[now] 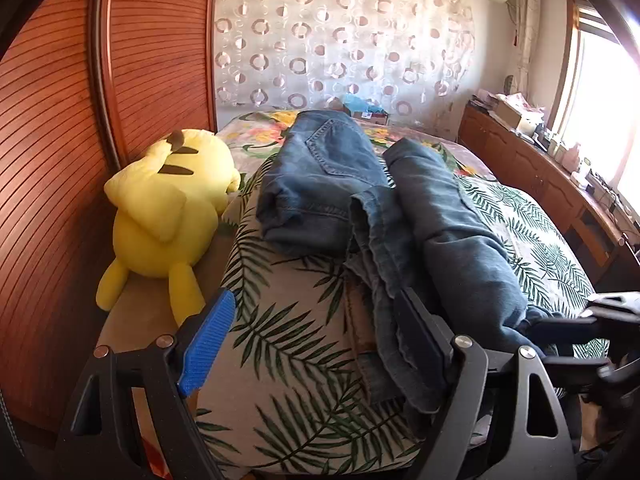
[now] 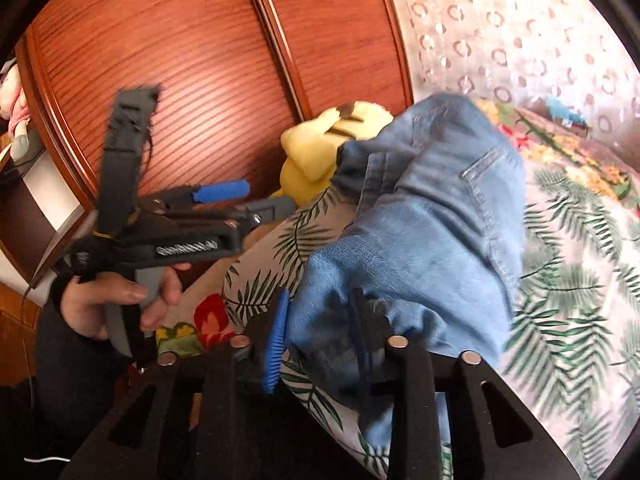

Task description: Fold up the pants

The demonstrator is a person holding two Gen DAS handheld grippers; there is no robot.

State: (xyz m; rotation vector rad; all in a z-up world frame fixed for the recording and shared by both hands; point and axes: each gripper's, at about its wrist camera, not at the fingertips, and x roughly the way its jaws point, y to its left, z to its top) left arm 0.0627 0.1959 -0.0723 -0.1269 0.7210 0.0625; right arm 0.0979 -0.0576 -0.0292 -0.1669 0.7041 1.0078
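Daylight glare from window [image 1: 600, 92], fisheye-bent dark corners, right wrist view motion-blurred

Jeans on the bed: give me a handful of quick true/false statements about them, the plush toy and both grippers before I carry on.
1. The jeans lie on a leaf-print bedcover. True.
2. The left gripper is clamped on the denim. False: its jaws stand wide apart with nothing pinched between them.
3. A yellow plush toy lies between the jeans and the wooden wardrobe. True.
4. The jeans hang off the floor side of the bed, clear of the right gripper. False: denim sits between that gripper's fingers in the right wrist view.
5. The plush toy sits on top of the jeans. False: it lies beside them.
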